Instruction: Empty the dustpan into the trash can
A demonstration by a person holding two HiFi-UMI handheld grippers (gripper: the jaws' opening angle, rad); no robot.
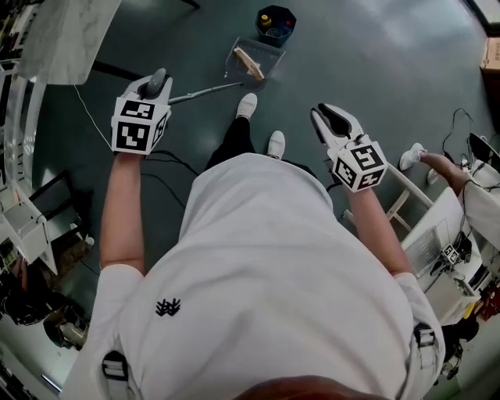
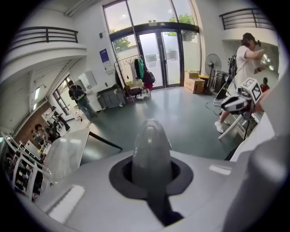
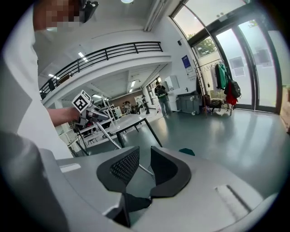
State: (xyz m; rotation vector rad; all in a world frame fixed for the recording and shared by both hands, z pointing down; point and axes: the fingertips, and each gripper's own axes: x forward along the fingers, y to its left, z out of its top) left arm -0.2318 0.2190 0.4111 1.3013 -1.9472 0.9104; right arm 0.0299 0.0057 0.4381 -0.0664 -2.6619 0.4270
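My left gripper (image 1: 159,81) is clamping the handle (image 1: 205,92), though its own view is hiding that rod. The dustpan (image 1: 254,61) is sitting just beside the trash can (image 1: 258,22). My right gripper (image 1: 330,119) is gaping slightly, empty.

bright daylight via glass doors (image 2: 165,59) | floor (image 1: 375,70) sheen | fisheye edges, dark corners | foreground seemingly soft

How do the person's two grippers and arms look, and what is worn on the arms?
Both the left gripper and the right gripper have pale grey shells and darker jaws. Each carries a cube with black-and-white square markers. The person wears a white short-sleeved shirt.
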